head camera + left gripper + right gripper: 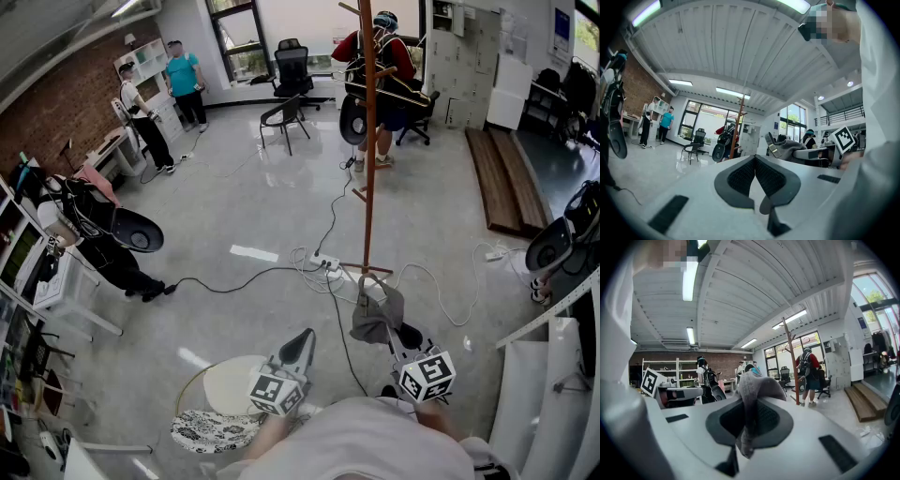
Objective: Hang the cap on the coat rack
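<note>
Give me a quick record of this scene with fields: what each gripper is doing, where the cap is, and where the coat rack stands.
left gripper: jaws together, nothing between them
right gripper: shut on the cap, its grey fabric pinched between the jaws
cap status: held, not yet on the rack
coat rack: brown pole, upright, ahead of both grippers, apart from the cap
near rack base: cables and a power strip
</note>
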`<move>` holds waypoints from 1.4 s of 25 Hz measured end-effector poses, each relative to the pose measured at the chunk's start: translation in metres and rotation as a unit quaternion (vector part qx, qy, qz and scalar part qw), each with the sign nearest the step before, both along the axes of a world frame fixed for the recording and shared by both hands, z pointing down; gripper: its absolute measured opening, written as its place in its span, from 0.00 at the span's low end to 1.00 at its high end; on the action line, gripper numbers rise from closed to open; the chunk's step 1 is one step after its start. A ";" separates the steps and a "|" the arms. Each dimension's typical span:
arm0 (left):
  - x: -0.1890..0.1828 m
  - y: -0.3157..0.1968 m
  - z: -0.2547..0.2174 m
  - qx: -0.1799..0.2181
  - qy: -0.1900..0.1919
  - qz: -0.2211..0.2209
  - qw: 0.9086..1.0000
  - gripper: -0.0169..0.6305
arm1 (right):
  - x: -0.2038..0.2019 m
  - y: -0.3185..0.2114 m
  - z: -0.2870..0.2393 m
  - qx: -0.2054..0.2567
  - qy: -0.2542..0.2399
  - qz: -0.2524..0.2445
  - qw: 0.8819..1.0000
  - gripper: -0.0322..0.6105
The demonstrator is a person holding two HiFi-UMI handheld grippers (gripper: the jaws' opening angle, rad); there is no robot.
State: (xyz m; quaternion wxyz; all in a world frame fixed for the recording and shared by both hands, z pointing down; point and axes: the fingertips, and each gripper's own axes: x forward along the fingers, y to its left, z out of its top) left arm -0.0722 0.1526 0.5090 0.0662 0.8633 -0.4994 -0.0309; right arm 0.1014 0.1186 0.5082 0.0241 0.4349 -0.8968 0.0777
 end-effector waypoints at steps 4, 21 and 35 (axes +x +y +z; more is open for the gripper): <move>-0.004 0.000 0.004 0.000 0.000 0.002 1.000 0.04 | -0.006 0.002 0.005 0.000 -0.002 -0.002 1.000 0.08; -0.011 0.001 0.007 -0.003 0.002 0.007 1.000 0.04 | -0.011 0.000 0.010 -0.006 0.002 0.016 1.000 0.08; -0.035 0.002 0.012 -0.005 0.005 0.003 1.000 0.04 | -0.022 -0.001 0.018 -0.013 -0.002 0.030 0.999 0.08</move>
